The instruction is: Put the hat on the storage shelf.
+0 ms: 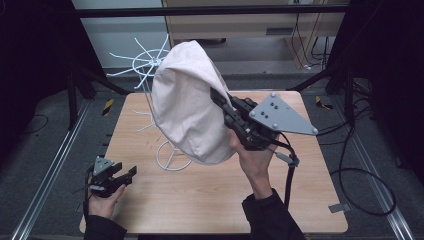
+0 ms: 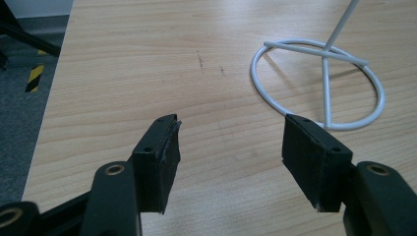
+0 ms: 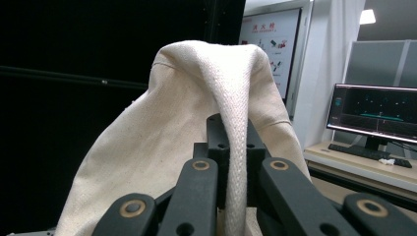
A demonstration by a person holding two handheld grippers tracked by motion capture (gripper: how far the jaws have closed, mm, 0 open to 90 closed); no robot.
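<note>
A cream canvas bag (image 1: 187, 110) hangs in the air above the wooden table (image 1: 300, 200), in front of a white wire stand (image 1: 150, 65). My right gripper (image 1: 217, 97) is shut on the bag's woven strap (image 3: 236, 147), which runs up between its jaws and over the top of the bag (image 3: 162, 147). The stand's ring base (image 1: 170, 159) rests on the table just below the bag. My left gripper (image 1: 127, 174) lies low at the table's front left, open with nothing between its pads (image 2: 162, 152). The ring base (image 2: 373, 93) lies a little ahead of it.
The stand's spoked top (image 1: 156, 61) rises behind the bag at the table's far left. Black frame legs and cables (image 1: 360, 175) run on the grey floor around the table. A monitor (image 3: 376, 115) on a desk stands off to the side.
</note>
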